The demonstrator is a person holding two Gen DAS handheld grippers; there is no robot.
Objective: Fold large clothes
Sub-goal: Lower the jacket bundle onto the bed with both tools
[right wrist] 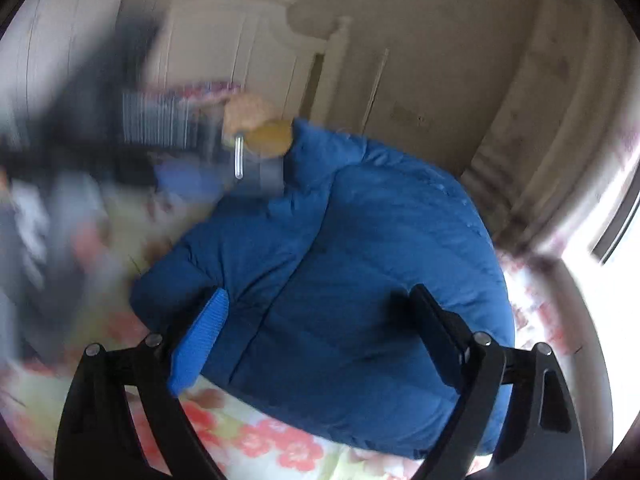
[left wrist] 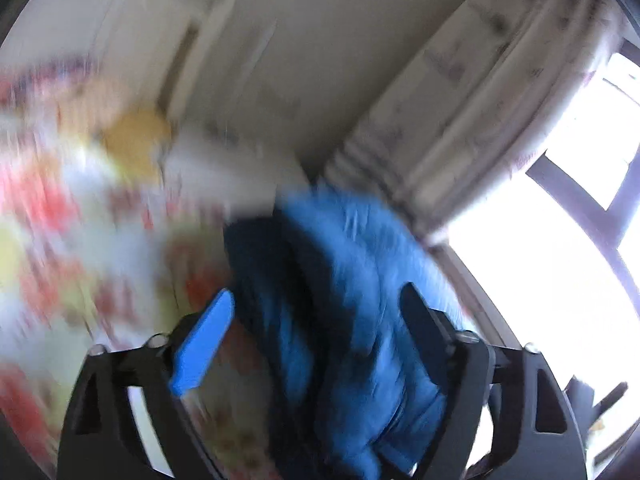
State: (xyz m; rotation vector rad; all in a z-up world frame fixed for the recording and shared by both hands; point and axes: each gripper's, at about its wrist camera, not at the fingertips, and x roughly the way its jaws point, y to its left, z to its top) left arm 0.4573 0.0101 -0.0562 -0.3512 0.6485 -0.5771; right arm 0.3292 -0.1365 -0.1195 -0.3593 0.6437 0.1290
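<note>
We see a blue jacket [right wrist: 340, 280] folded on a floral bedsheet [right wrist: 280, 444]. Our right gripper [right wrist: 316, 300] and left gripper [left wrist: 320, 300] hover over it, jaws apart, clamping nothing.

Matt quilted blue jacket [right wrist: 360, 280] on floral cotton bedsheet [right wrist: 264, 444].

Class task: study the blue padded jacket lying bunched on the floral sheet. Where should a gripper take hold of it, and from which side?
Probably the blue padded jacket is best gripped at its near left edge, coming from the floral sheet side: there the bulky fabric thins to a free rim that open jaws could span.
</note>
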